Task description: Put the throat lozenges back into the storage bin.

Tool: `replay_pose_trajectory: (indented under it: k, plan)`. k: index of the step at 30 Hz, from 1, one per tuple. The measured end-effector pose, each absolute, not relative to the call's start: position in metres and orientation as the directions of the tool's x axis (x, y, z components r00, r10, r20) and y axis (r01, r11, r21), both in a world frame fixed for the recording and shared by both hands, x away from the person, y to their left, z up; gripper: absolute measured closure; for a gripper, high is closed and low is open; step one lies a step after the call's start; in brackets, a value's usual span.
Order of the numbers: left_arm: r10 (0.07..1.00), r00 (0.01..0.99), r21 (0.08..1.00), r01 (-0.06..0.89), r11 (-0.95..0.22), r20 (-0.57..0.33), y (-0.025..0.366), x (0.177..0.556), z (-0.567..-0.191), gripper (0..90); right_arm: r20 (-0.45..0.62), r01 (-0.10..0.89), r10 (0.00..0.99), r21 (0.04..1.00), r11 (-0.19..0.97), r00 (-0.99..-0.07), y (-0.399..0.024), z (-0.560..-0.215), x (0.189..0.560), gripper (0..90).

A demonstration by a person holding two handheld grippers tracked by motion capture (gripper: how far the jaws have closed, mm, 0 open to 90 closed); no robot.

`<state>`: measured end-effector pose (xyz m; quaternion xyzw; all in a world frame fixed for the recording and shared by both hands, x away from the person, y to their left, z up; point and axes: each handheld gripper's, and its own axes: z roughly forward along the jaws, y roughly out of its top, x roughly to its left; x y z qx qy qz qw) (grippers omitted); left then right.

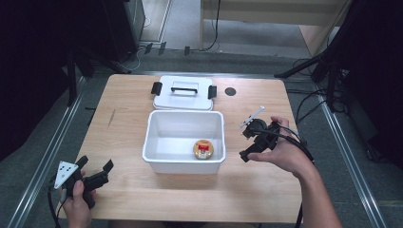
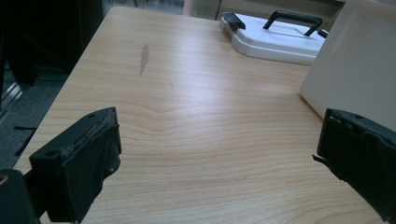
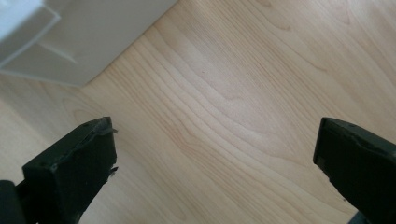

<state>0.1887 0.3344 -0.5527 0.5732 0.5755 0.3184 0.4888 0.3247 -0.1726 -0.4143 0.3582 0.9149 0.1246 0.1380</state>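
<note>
The right claw [image 1: 251, 142] hangs just outside the white bin's [image 1: 184, 164] right wall, jaws spread wide and empty above bare desk [image 1: 266, 190]; the left claw [image 1: 97, 172], likewise wide and empty, rests well off the bin's other side; the small round jar [image 1: 203, 149] lies inside the bin, in the corner nearest the right claw. A careless swing could knock that wall and shift the bin; its lid [image 1: 183, 94] waits beyond, and open wood lies below both claws.
</note>
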Motion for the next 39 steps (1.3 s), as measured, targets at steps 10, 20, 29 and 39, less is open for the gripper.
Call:
replay_pose_trajectory:
  k: [10, 20, 29, 39]
  plan:
    - [0.971, 0.134, 0.927, 0.348, 0.139, -0.196, 0.334, 0.189, -0.553, 0.0, -0.181, 0.637, 0.779, 0.481, 0.603, -0.600, -0.193, -0.447, 0.317, 0.0]
    - [0.972, 0.132, 0.927, 0.347, 0.140, -0.196, 0.334, 0.188, -0.553, 0.0, -0.149, 0.623, 0.866, 0.637, 0.453, -0.478, -0.223, -0.470, 0.307, 0.0]
    - [0.972, 0.133, 0.928, 0.345, 0.140, -0.196, 0.334, 0.188, -0.553, 0.0, -0.110, 0.603, 0.916, 0.722, 0.340, -0.385, -0.251, -0.492, 0.292, 0.0]
    - [0.972, 0.132, 0.928, 0.346, 0.139, -0.195, 0.334, 0.188, -0.553, 0.0, -0.065, 0.586, 0.953, 0.775, 0.235, -0.297, -0.284, -0.512, 0.275, 2.6]
